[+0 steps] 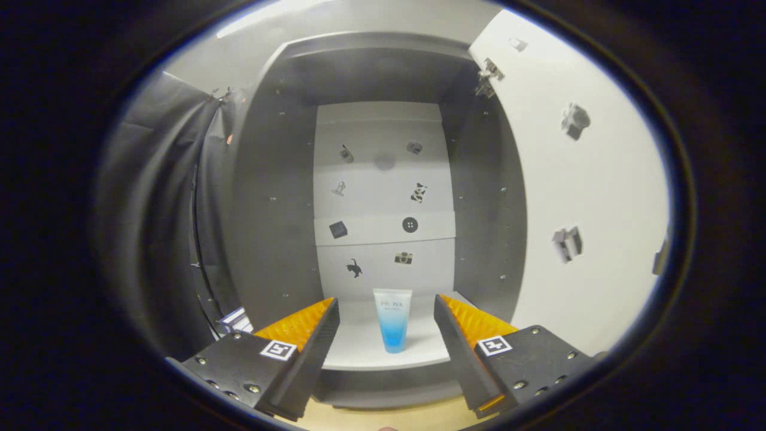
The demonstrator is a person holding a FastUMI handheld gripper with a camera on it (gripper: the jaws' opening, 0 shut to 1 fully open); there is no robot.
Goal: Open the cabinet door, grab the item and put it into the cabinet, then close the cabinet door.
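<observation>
A small blue-and-white tube (393, 320) stands upright on its cap on the white floor of the cabinet (365, 344), near the front edge. The cabinet is open, and its white door (574, 191) is swung out to the right. My gripper (387, 320) is open, with its two fingers spread wide on either side of the tube. The tube stands just beyond the fingertips, apart from both of them. Nothing is pressed between the fingers.
The cabinet has grey side walls (275, 197) and a white back panel (383, 191) with small stickers. Hinges (488, 78) sit at the door's top. Black cloth (161, 209) hangs to the left. A wooden surface (389, 419) lies below the cabinet front.
</observation>
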